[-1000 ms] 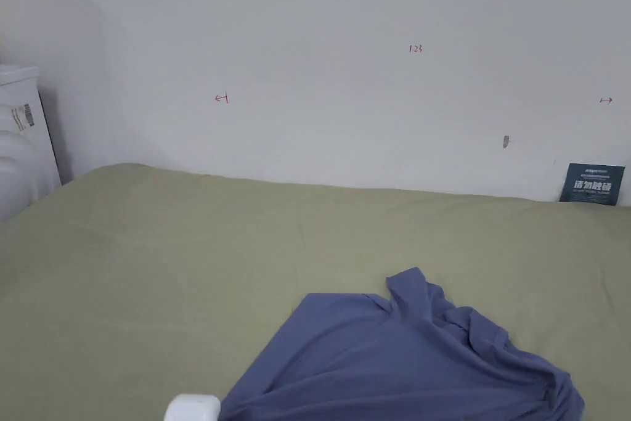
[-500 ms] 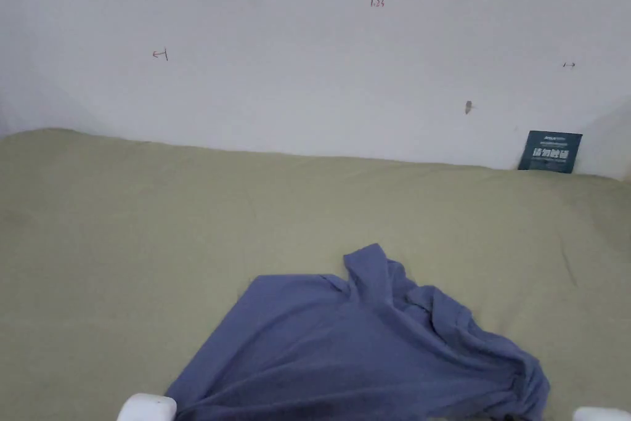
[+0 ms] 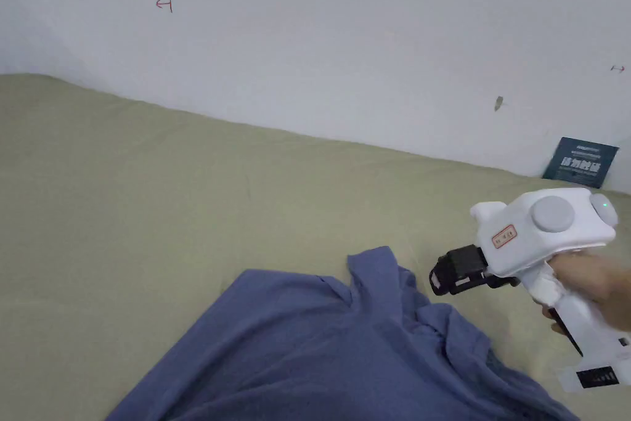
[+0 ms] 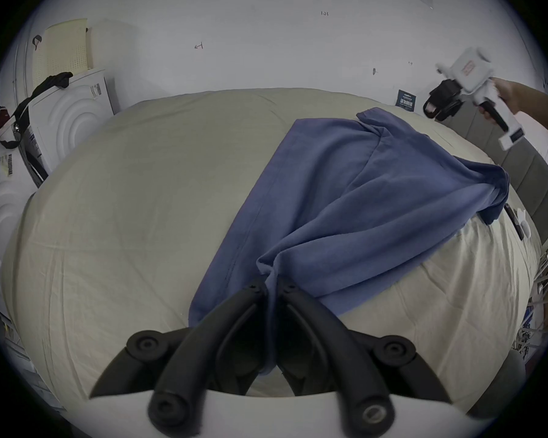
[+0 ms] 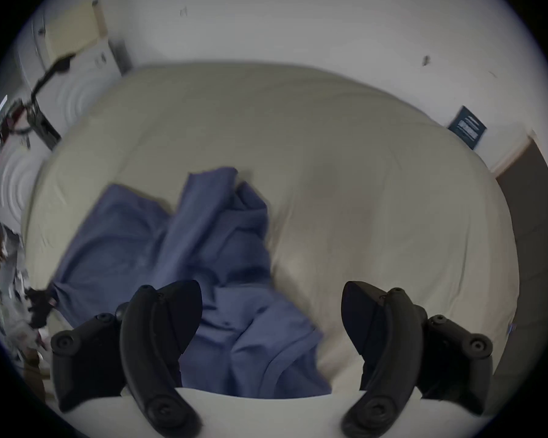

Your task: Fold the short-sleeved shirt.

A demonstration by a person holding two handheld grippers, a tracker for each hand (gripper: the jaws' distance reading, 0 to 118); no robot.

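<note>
**Left claw pinches shirt edge while open right claw hovers over the crumpled far end**

A blue short-sleeved shirt (image 3: 345,348) lies crumpled on a bed (image 3: 154,194) covered in pale green sheet, filling the lower centre of the head view. In the left gripper view, the left claw (image 4: 271,287) sits at the bottom centre, its two jaws closed together on a bunched edge of the shirt, with cloth running between them. From there the shirt stretches away toward the upper right of that frame, its long axis running diagonally up to a rumpled far end.

The right claw (image 3: 439,273) appears at the right of the head view, held in a hand (image 3: 591,286), just right of the shirt's bunched far folds and raised above the bed. In the right gripper view its jaws stand wide apart, holding nothing, with the shirt below and to the left of them.

Judging from this, the right claw is the nearer one to the crumpled far end, which lies to its lower left in the head view
</note>
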